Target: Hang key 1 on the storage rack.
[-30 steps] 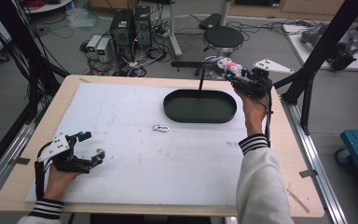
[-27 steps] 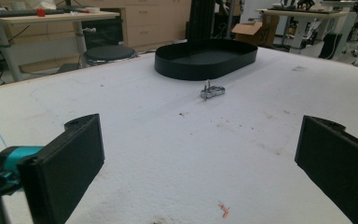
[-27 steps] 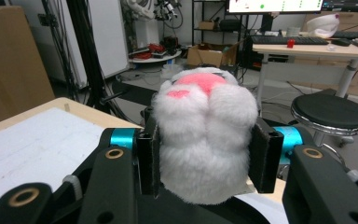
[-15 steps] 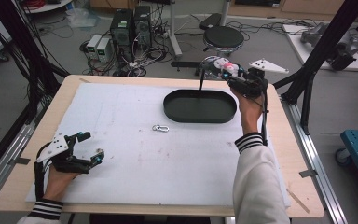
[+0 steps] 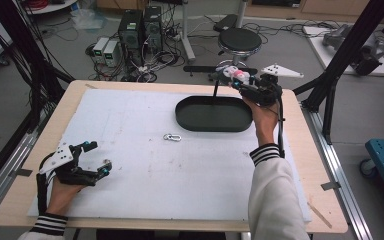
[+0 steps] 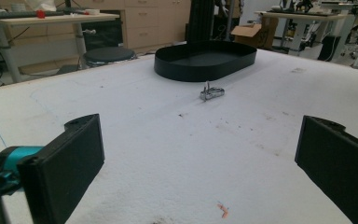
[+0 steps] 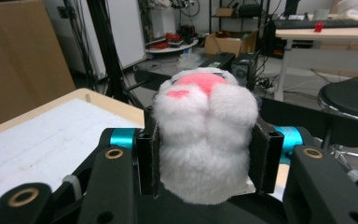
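My right gripper (image 5: pixel 235 77) hangs above the far right rim of the black oval tray (image 5: pixel 190 117), shut on a white fluffy toy with pink pads (image 7: pixel 205 135). In the right gripper view the toy bulges between both black jaws. The toy (image 5: pixel 232 75) shows white and pink at the gripper's tip in the high view. My left gripper (image 5: pixel 96 157) rests low at the near left of the white mat, open, nothing between its jaws. A small silver clip (image 5: pixel 172 137) lies on the mat near the tray, also visible as the clip (image 6: pixel 211 92) ahead of the left gripper (image 6: pixel 200 154).
The tray (image 6: pixel 168 70) sits at the far middle of the white mat (image 5: pixel 130 190). A black stool (image 5: pixel 237 40), computer boxes (image 5: pixel 140 25) and cables stand on the floor beyond the table. Black frame posts (image 5: pixel 345 55) rise at the far right corner.
The right gripper with the toy has drifted slightly toward the far edge of the table. The left gripper has stayed still.
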The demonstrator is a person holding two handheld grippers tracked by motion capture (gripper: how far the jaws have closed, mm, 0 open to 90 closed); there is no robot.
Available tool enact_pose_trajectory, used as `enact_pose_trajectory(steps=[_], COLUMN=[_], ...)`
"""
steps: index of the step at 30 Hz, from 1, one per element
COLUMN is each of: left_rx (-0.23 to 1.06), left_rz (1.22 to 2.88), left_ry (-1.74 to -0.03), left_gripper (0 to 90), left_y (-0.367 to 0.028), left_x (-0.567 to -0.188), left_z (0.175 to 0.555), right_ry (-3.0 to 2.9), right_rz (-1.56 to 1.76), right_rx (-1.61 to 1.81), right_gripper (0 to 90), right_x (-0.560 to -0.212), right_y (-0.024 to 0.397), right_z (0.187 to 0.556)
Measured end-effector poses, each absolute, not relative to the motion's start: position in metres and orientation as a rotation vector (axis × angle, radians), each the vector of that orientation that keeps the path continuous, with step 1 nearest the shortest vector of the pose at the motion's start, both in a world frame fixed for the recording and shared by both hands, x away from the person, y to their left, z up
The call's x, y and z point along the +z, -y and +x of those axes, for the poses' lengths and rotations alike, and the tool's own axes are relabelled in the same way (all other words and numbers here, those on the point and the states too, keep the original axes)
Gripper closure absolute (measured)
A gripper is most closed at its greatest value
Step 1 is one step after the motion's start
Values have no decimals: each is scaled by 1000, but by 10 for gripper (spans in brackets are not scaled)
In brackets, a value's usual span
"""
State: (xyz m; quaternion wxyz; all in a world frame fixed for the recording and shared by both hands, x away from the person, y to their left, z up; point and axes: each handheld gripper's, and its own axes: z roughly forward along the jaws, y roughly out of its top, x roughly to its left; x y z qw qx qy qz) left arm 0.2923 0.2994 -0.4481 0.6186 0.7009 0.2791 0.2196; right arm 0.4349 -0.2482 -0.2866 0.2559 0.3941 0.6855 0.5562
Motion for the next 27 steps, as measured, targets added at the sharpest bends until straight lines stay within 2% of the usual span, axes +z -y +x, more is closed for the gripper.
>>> enact_pose_trajectory(steps=[18,27], left_rx=[501,500], left_rz=[1610,1609], left_ry=[-643,-642], left_gripper=[17,17], left_y=[-299,-299], left_x=[-448,-448], left_z=[292,292], right_ry=[-1970,-1967], right_rz=[1069,1079], right_rx=[1443,1465], right_gripper=[546,546], right_x=[-289,-303], right_y=[242,246], right_z=[429,426])
